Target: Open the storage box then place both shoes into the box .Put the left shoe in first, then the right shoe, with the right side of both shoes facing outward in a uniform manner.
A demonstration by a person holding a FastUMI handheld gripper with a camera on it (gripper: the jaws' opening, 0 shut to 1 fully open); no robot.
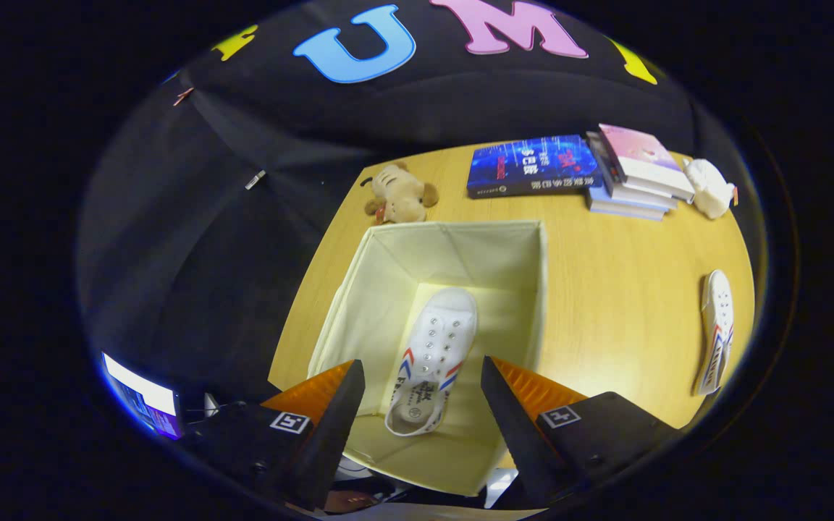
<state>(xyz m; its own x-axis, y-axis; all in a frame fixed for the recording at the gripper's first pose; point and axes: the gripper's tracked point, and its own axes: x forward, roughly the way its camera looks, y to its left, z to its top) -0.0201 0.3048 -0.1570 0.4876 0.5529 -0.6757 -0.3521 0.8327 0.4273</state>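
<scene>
Gripper [423, 394] hangs spread and empty over the box [533, 239]; one shoe [433, 346] lies inside. Next job, likely: fetch the second shoe [716, 329] off the table [620, 289].

Bright tabletop, dark surround, strong fisheye bending

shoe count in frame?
2. One shoe lies in the open box, below the open gripper. The other shoe is on the table, right of the box.

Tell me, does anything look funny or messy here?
Nothing looks broken or spilled. One shoe lies inside the open box, the other shoe waits on the table. The gripper hangs open above the box.
</scene>
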